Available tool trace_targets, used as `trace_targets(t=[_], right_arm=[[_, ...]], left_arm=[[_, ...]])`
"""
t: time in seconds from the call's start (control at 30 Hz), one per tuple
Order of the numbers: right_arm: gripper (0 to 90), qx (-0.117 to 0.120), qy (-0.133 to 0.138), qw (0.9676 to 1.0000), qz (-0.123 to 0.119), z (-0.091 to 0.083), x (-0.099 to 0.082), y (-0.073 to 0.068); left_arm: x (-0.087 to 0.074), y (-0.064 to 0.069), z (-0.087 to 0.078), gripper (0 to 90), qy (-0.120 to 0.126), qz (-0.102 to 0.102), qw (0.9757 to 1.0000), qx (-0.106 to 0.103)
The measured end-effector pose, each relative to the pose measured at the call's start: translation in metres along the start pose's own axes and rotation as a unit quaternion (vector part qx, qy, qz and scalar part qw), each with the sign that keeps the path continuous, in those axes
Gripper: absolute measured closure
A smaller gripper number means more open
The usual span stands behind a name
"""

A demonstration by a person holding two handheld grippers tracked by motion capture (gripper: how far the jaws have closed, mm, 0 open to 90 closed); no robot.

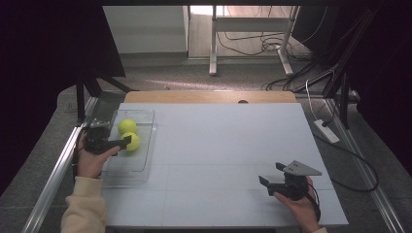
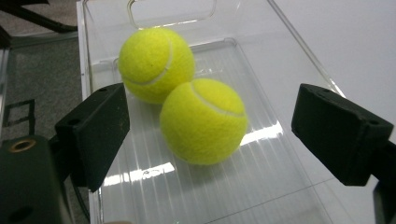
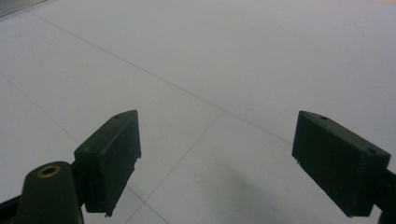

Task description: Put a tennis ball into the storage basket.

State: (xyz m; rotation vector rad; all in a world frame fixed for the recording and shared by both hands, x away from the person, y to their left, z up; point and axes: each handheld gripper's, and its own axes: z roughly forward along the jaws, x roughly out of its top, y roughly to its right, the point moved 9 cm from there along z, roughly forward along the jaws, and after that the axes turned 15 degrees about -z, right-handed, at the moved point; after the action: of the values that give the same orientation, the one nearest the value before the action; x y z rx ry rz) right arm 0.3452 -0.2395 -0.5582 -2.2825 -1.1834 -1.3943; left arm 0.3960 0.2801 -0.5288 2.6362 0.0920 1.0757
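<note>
Two yellow tennis balls lie touching in a clear plastic tray (image 1: pixel 144 164) at the table's left side. The farther ball (image 1: pixel 127 126) (image 2: pixel 156 63) sits toward the tray's back end. The nearer ball (image 1: pixel 133 142) (image 2: pixel 203 121) lies between the jaws of my left gripper (image 1: pixel 125 141) (image 2: pixel 210 116), which is open, with a gap on each side of the ball. The tray floor (image 2: pixel 154 186) is bare in front of the balls. My right gripper (image 1: pixel 271 173) (image 3: pixel 217 140) hangs open over the bare white tabletop at the front right, holding nothing.
The white table (image 1: pixel 218 136) has a wooden strip (image 1: pixel 209 96) along its back edge and a metal rail (image 1: pixel 56 170) along its left side. Cables and a white power strip (image 1: pixel 326 130) lie on the floor to the right.
</note>
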Motion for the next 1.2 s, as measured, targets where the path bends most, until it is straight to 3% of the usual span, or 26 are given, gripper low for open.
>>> trace_targets(t=[0.33, 0.43, 0.5, 0.6, 0.83, 0.97, 1.2], right_arm=[[15.1, 0.003, 0.001, 1.0, 0.0, 0.002, 0.0, 0.001], [15.1, 0.003, 0.002, 1.0, 0.002, 0.002, 0.0, 0.002], [15.0, 0.004, 0.003, 1.0, 0.004, 0.002, 0.0, 0.002], [15.0, 0.005, 0.004, 1.0, 0.006, 0.002, 0.0, 0.002], [15.1, 0.005, 0.004, 0.9999, 0.013, 0.0, -0.004, 0.006], [15.1, 0.004, 0.005, 0.9999, 0.014, -0.002, -0.005, 0.007], [15.1, 0.0, 0.007, 0.9998, 0.018, -0.007, -0.008, 0.009]], left_arm=[[0.002, 0.017, -0.007, 13.9, 0.02, 0.015, 0.9982, -0.055], [0.002, 0.02, -0.008, 14.1, 0.024, 0.022, 0.9977, -0.059], [0.001, 0.028, -0.011, 14.0, 0.027, 0.024, 0.996, -0.082], [-0.001, 0.034, -0.012, 14.0, 0.028, 0.026, 0.9948, -0.094], [-0.011, 0.051, -0.013, 13.6, 0.027, 0.052, 0.9917, -0.115], [-0.018, 0.056, -0.013, 13.5, 0.029, 0.053, 0.9905, -0.123], [-0.031, 0.066, -0.017, 13.3, 0.034, 0.078, 0.9878, -0.131]])
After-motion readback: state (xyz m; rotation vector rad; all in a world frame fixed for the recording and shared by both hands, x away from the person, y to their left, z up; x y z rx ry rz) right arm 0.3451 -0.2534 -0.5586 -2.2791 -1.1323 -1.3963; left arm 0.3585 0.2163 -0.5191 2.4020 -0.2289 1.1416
